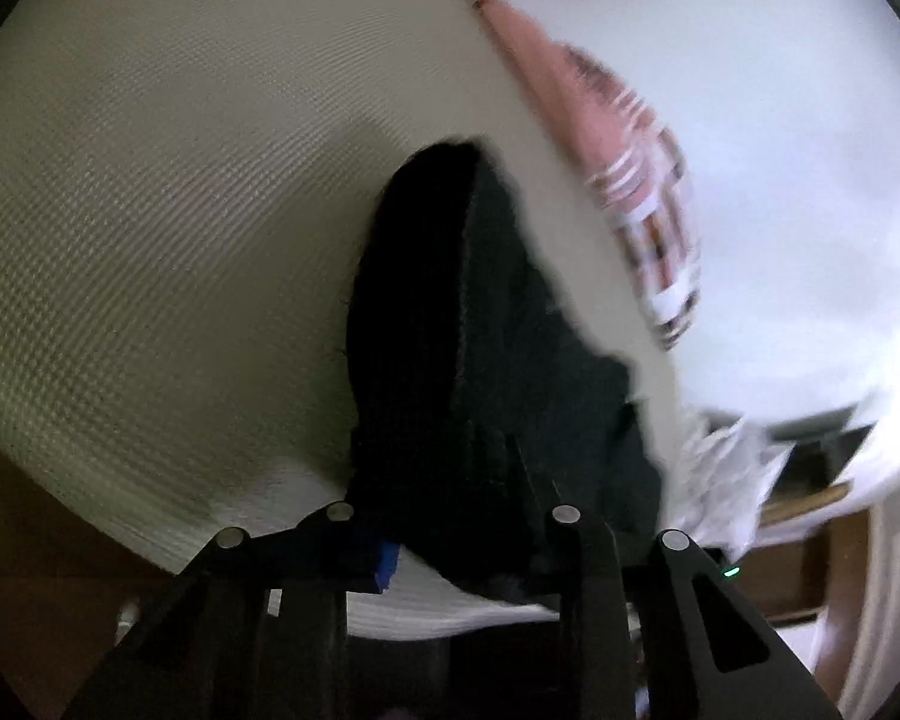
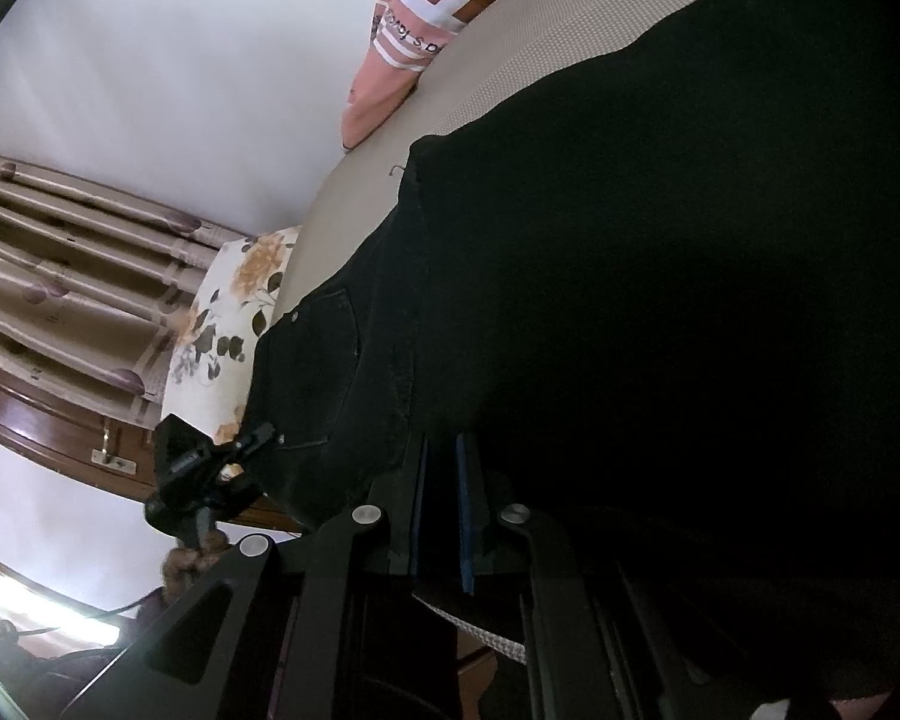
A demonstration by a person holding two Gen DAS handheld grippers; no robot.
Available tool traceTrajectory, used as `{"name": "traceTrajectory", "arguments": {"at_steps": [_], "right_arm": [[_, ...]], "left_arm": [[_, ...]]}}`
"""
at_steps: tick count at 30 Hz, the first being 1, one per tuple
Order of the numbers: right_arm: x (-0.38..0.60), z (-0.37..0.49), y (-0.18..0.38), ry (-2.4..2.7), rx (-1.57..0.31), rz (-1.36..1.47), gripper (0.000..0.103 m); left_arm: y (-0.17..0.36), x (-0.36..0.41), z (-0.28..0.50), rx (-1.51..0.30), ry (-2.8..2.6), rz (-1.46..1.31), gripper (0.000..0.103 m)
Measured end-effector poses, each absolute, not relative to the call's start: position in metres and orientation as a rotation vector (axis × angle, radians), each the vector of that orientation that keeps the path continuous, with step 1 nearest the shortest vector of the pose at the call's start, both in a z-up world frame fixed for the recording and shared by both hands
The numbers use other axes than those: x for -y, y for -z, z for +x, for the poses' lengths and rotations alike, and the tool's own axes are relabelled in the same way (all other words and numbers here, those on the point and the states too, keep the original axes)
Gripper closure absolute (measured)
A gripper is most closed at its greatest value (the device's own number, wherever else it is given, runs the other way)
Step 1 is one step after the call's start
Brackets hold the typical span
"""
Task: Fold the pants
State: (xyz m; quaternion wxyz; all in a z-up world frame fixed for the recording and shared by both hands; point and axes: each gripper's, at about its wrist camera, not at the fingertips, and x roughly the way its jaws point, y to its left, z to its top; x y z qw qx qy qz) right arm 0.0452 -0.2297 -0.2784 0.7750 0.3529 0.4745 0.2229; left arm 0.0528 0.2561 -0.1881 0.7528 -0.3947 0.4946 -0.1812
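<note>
Black pants (image 2: 660, 252) lie on a beige textured bed (image 2: 510, 48). In the right wrist view they fill the right side, with a back pocket near the waist. My right gripper (image 2: 444, 510) is shut on the pants' edge, with blue pads close together. The other gripper (image 2: 210, 474) shows there at the waist end. In the left wrist view the pants (image 1: 480, 324) rise as a dark fold from my left gripper (image 1: 468, 540), which is shut on the cloth above the bed (image 1: 150, 210).
A pink striped garment (image 2: 426, 6) lies at the bed's far edge, also in the left wrist view (image 1: 630, 168). A floral pillow (image 2: 222, 324), curtains (image 2: 60, 252) and a white wall (image 2: 150, 60) are beyond. Wooden furniture (image 1: 798, 540) stands beside the bed.
</note>
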Motion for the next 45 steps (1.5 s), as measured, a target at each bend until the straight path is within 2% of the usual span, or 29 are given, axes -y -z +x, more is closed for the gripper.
{"name": "traceTrajectory", "arguments": {"at_steps": [3, 7, 14, 16, 21, 23, 29, 35, 36, 38, 45], "right_arm": [[0.230, 0.045, 0.279, -0.482, -1.027, 0.763, 0.099], [0.233, 0.045, 0.279, -0.493, -1.029, 0.787, 0.098], [0.243, 0.047, 0.275, -0.543, -1.039, 0.849, 0.089], [0.248, 0.047, 0.271, -0.552, -1.034, 0.850, 0.084], [0.266, 0.041, 0.253, -0.592, -1.008, 0.826, 0.061], [0.280, 0.034, 0.244, -0.599, -0.985, 0.811, 0.056], [0.324, 0.009, 0.236, -0.600, -0.917, 0.809, 0.051], [0.360, -0.007, 0.243, -0.594, -0.857, 0.878, 0.050], [0.364, -0.010, 0.243, -0.578, -0.859, 0.871, 0.043], [0.373, -0.016, 0.249, -0.564, -0.865, 0.883, 0.038], [0.411, -0.034, 0.274, -0.573, -0.758, 1.108, 0.038]], "left_arm": [[0.156, -0.239, 0.053, -1.012, 0.447, -0.752, 0.075], [0.135, -0.224, 0.056, -0.991, 0.468, -0.761, 0.075], [0.086, -0.181, 0.053, -0.916, 0.559, -0.688, 0.075], [0.069, -0.157, 0.054, -0.898, 0.611, -0.669, 0.075], [0.036, -0.084, 0.058, -0.887, 0.759, -0.584, 0.075], [0.031, -0.046, 0.060, -0.905, 0.825, -0.544, 0.075], [0.048, 0.065, 0.060, -1.018, 1.005, -0.453, 0.075], [0.102, 0.149, 0.056, -1.170, 1.096, -0.345, 0.075], [0.107, 0.153, 0.055, -1.183, 1.098, -0.329, 0.075], [0.119, 0.163, 0.055, -1.218, 1.107, -0.313, 0.075], [0.123, 0.178, 0.057, -1.244, 1.129, -0.292, 0.074]]}}
